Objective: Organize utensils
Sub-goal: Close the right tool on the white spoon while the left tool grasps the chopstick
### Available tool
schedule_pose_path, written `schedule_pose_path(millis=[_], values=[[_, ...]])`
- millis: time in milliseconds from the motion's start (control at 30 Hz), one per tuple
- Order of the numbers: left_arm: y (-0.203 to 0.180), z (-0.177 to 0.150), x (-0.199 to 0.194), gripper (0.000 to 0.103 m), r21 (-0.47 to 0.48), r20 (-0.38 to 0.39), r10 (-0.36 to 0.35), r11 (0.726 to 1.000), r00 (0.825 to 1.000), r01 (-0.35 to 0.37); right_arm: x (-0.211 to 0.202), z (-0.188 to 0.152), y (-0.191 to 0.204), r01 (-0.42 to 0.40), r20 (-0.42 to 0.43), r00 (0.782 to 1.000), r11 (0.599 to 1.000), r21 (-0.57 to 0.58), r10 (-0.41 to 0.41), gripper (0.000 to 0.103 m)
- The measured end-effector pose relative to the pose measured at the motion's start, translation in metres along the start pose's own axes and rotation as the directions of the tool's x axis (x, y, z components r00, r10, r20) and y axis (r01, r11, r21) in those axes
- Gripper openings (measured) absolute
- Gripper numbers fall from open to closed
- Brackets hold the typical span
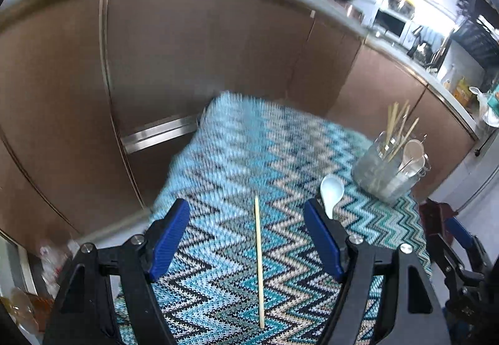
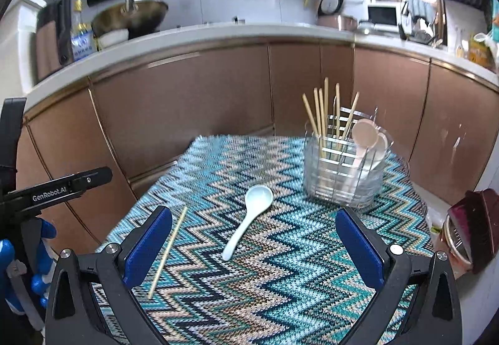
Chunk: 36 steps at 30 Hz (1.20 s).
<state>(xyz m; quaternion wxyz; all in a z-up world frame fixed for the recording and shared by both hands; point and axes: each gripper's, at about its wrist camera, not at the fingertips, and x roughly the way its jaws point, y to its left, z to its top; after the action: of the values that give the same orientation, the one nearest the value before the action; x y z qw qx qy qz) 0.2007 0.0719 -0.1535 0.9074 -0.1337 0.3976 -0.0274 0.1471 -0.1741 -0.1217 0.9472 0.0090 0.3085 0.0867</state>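
left claw [image 1: 246, 239]: jaws spread wide, nothing between the pads; we have it lined up over the loose chopstick [image 1: 259, 264], which runs lengthwise down the gap, so the aim looks like a straddle pick.
right claw [image 2: 254, 246]: also released and empty; the white spoon [image 2: 249, 214] sits inside its span, bowl away from us, handle angled toward the left pad.
why the split: we read it as one claw per stray item, chopstick for left, spoon for right. A judgement only.
table [image 2: 312, 298]: covered by a zigzag knit cloth; both strays lie flat on it, near each other, not touching.
holder [image 2: 340, 170]: clear caddy with a wire frame at the far right of the cloth, upright, well apart from both strays.
holder contents: several chopsticks standing tips-up on its left side, two or three spoons bowl-up on its right; we cannot tell if a divider separates them.
remaining: the two strays are not yet in the holder.
risk: thin chopstick flat on textured knit, pads may skid over it.
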Motion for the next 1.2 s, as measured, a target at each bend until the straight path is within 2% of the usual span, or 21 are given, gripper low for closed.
schedule_pose_path(millis=[100,200,300,400,467,567,633,700,833,1033,1200], values=[[0.013,0.006,0.030,0.074,-0.045,-0.103,-0.080,0.996,0.991,0.076,0.030,0.004,0.000,0.001,-0.066,0.998,1.000,-0.031,-0.003,0.100],[0.013,0.010,0.061,0.073,-0.064,-0.226,-0.168,0.985,0.959,0.158,0.071,0.011,0.001,-0.028,-0.150,0.989,0.998,-0.060,0.018,0.085],[0.008,0.009,0.084,0.072,-0.056,-0.299,-0.177,0.984,0.938,0.168,0.108,0.014,0.000,-0.054,-0.219,0.975,0.994,-0.093,0.032,0.073],[0.005,0.011,0.106,0.056,-0.057,-0.357,-0.190,0.982,0.915,0.182,0.141,0.015,-0.005,-0.077,-0.280,0.959,0.991,-0.106,0.045,0.059],[0.003,0.014,0.119,0.052,-0.062,-0.389,-0.188,0.982,0.902,0.178,0.162,0.016,-0.010,-0.079,-0.312,0.949,0.990,-0.118,0.038,0.052],[0.002,0.021,0.138,0.047,-0.065,-0.428,-0.173,0.985,0.887,0.161,0.176,0.015,-0.013,-0.097,-0.335,0.941,0.986,-0.133,0.047,0.050],[0.001,0.023,0.149,0.039,-0.077,-0.462,-0.175,0.984,0.869,0.158,0.182,0.016,-0.013,-0.106,-0.347,0.937,0.983,-0.150,0.048,0.049],[0.000,0.026,0.157,0.035,-0.080,-0.487,-0.174,0.985,0.856,0.154,0.188,0.017,-0.015,-0.115,-0.355,0.933,0.979,-0.165,0.050,0.048],[-0.006,0.026,0.171,0.027,-0.058,-0.522,-0.146,0.989,0.840,0.136,0.197,0.016,-0.018,-0.129,-0.373,0.927,0.973,-0.192,0.050,0.047],[-0.011,0.021,0.185,0.019,-0.035,-0.554,-0.122,0.992,0.823,0.123,0.211,0.017,-0.023,-0.173,-0.387,0.918,0.966,-0.191,0.087,0.047],[-0.013,0.018,0.190,0.017,-0.015,-0.559,-0.110,0.992,0.822,0.123,0.223,0.018,-0.028,-0.188,-0.406,0.908,0.965,-0.182,0.100,0.046]])
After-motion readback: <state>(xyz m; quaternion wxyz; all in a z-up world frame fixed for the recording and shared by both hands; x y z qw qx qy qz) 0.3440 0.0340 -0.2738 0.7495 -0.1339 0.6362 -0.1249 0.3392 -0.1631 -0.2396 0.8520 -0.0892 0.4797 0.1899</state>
